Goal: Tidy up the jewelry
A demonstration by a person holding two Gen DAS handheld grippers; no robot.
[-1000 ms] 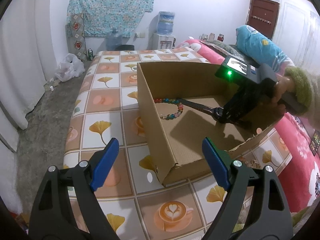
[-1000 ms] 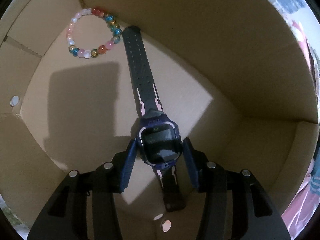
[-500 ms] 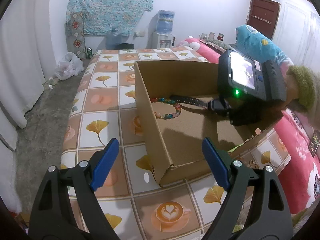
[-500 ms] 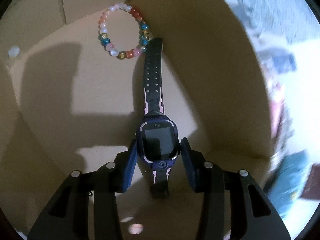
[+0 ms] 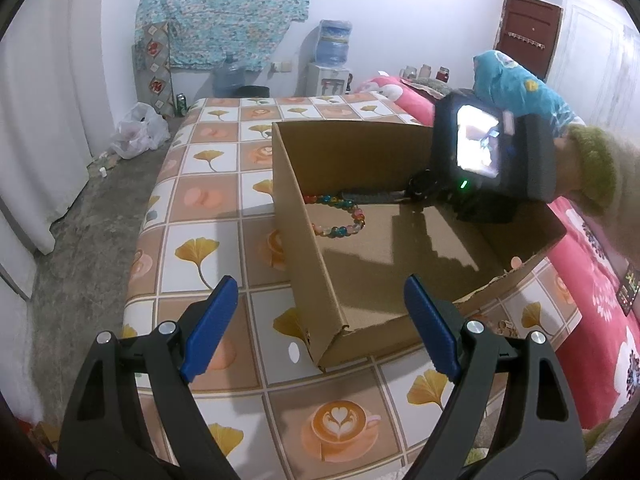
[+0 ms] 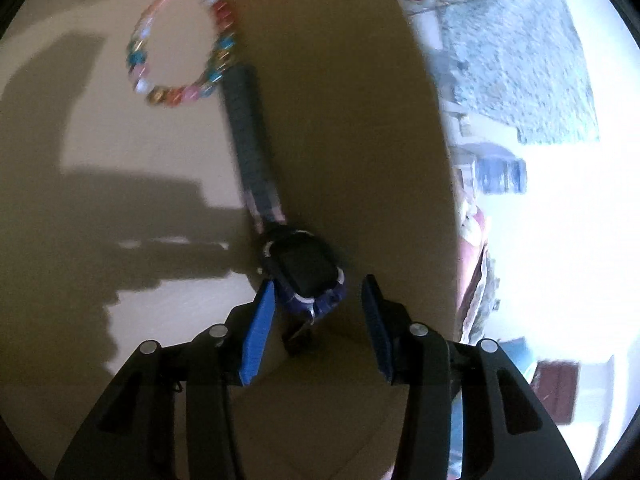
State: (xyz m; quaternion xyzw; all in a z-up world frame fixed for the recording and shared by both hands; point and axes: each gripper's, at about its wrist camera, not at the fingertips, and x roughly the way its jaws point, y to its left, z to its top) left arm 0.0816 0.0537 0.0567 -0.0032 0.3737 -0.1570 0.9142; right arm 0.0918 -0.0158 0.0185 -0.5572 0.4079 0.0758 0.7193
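The watch (image 6: 304, 272) now lies against the box wall (image 6: 340, 120), seemingly free of the right tongs (image 6: 316, 320).

home bedroom: bed (image 5: 592, 280), water dispenser (image 5: 330, 68).

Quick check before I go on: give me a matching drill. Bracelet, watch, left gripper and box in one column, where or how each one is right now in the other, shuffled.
Things:
1. beaded bracelet
2. watch
3. left gripper
4. cardboard box

Places or states:
A. stands on the patterned tablecloth
B. open, nothing between its fingers
C. lies on the box floor, in a corner
D. between the fingers of the right gripper, close to a box wall

Pairs: 1-C, 2-D, 3-B, 4-A.
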